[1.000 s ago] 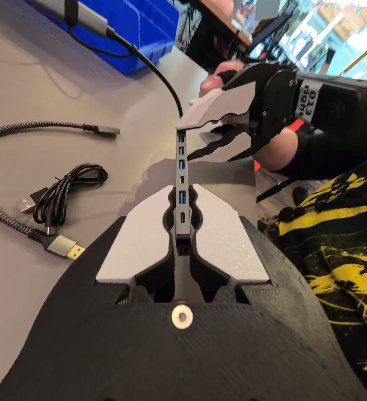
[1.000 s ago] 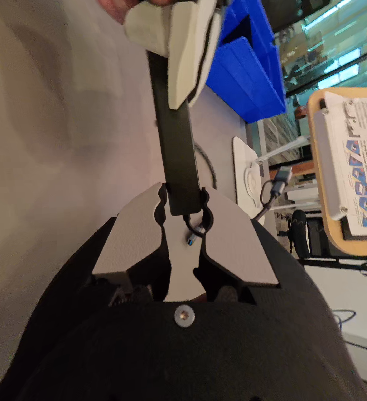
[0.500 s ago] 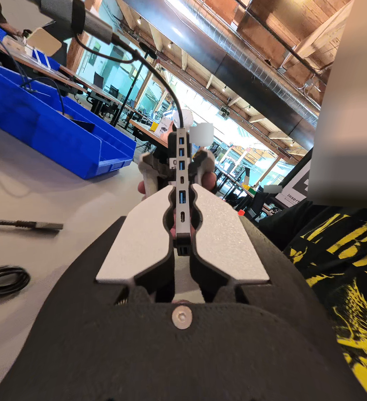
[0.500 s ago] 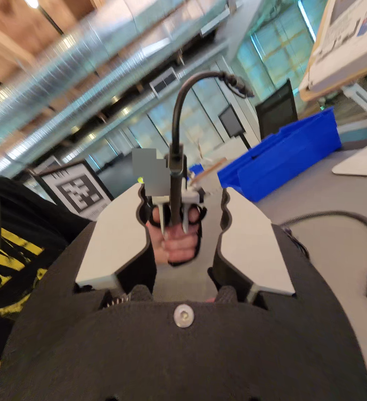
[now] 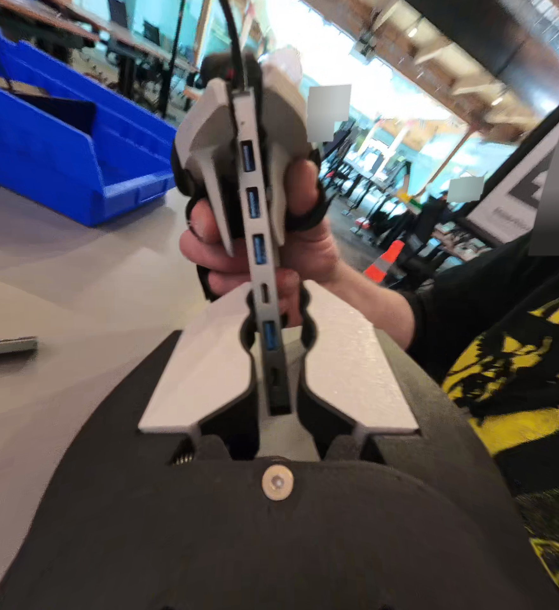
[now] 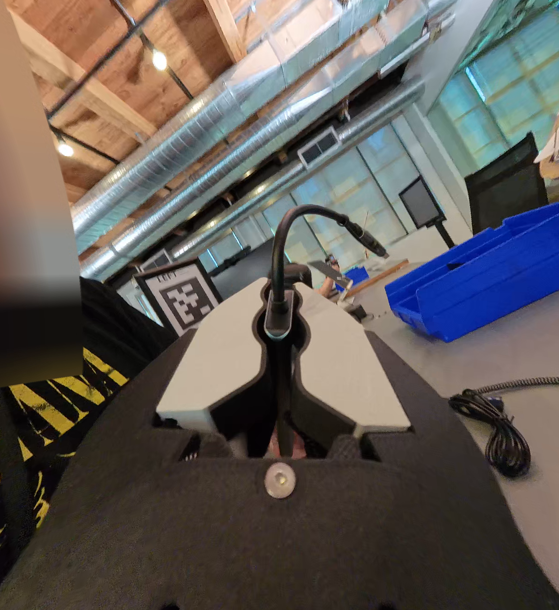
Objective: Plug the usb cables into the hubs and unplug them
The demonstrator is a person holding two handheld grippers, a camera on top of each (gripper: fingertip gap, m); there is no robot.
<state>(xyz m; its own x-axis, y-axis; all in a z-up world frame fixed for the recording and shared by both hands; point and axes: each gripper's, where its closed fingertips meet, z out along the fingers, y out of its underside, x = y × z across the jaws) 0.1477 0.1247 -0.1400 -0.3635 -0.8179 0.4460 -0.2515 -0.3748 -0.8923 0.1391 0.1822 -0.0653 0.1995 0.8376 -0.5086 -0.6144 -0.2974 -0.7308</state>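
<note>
A slim grey USB hub (image 5: pixel 261 264) with blue ports stands upright in the air over the table. In the left wrist view my left gripper (image 5: pixel 276 297) is around its near end, jaws parted, with a gap between the right pad and the hub. Farther off, my right gripper (image 5: pixel 254 247) is clamped on the hub's far end. In the right wrist view my right gripper (image 6: pixel 279 290) is shut on that end of the hub (image 6: pixel 278 325), and the hub's black cable (image 6: pixel 281 244) arcs up out of it.
A blue bin (image 5: pixel 56 158) stands on the grey table, and also shows in the right wrist view (image 6: pixel 486 290). A coiled black cable (image 6: pixel 502 439) and a braided cable (image 6: pixel 535 383) lie on the table. A grey plug (image 5: pixel 4 345) lies at left. A person's hand (image 5: pixel 314 251) holds the right gripper. There is about 9 cm between the tips of the two grippers. The grey plug (image 5: pixel 4 345) is about 15 cm from my left fingertips.
My right gripper, wide open half a second ago, has come in and shut on the hub's cable end. My left gripper, which was shut on the hub, has loosened its jaws around it.
</note>
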